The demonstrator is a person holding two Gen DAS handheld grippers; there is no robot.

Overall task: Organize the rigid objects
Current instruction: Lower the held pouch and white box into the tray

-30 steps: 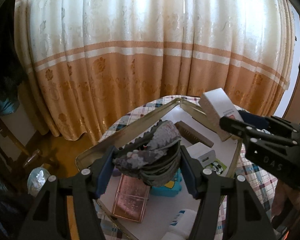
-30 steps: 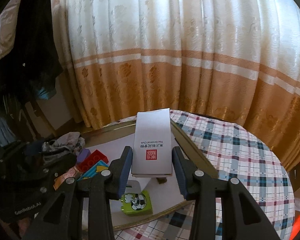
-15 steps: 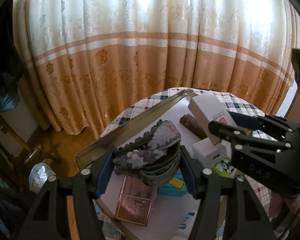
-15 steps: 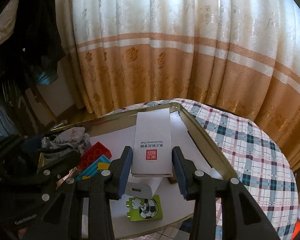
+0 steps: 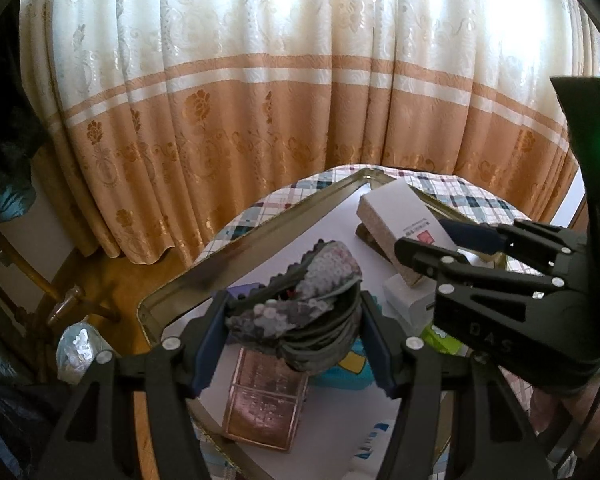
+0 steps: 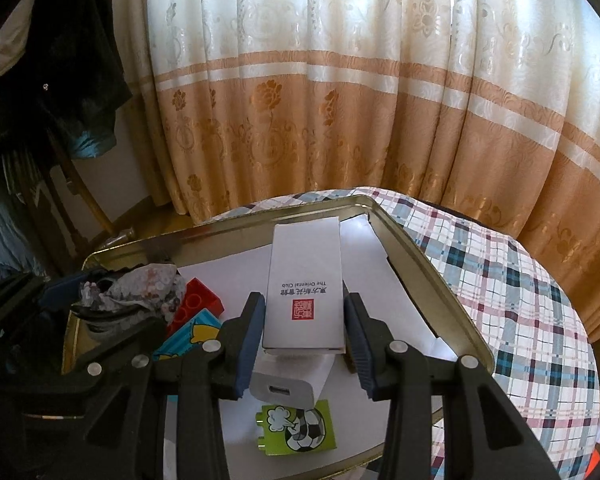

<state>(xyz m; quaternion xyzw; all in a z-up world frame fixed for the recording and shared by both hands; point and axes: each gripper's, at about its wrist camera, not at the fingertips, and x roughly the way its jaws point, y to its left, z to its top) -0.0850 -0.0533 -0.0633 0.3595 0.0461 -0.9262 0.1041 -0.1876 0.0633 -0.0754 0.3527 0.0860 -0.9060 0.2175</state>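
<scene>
My left gripper [image 5: 294, 334] is clamped on a bundled piece of grey patterned fabric [image 5: 308, 300], both blue pads pressing its sides, and it holds the bundle above the near-left part of the gold-rimmed tray [image 5: 256, 240]. My right gripper [image 6: 304, 334] grips a white rectangular box [image 6: 305, 280] with a red seal stamp and the print "The Oriental Club"; the box stands out forward between the pads, tilted over the middle of the tray [image 6: 424, 264]. In the left wrist view the same white box [image 5: 400, 220] shows at right, held by the right gripper [image 5: 432, 240], raised above a brown object whose kind I cannot tell. Under the box in the right wrist view lies a white USB charger [image 6: 290, 384], and just in front of it a green block [image 6: 300, 428] printed with a football. A red building block [image 6: 198, 300] and a blue block with yellow print [image 6: 188, 334] lie beside the fabric, at the tray's left. Under the left gripper a copper-coloured flat case [image 5: 266, 408] lies on the tray's white liner. The tray sits on a checked tablecloth [image 6: 512, 308], with a cream and orange curtain [image 5: 300, 100] behind.
</scene>
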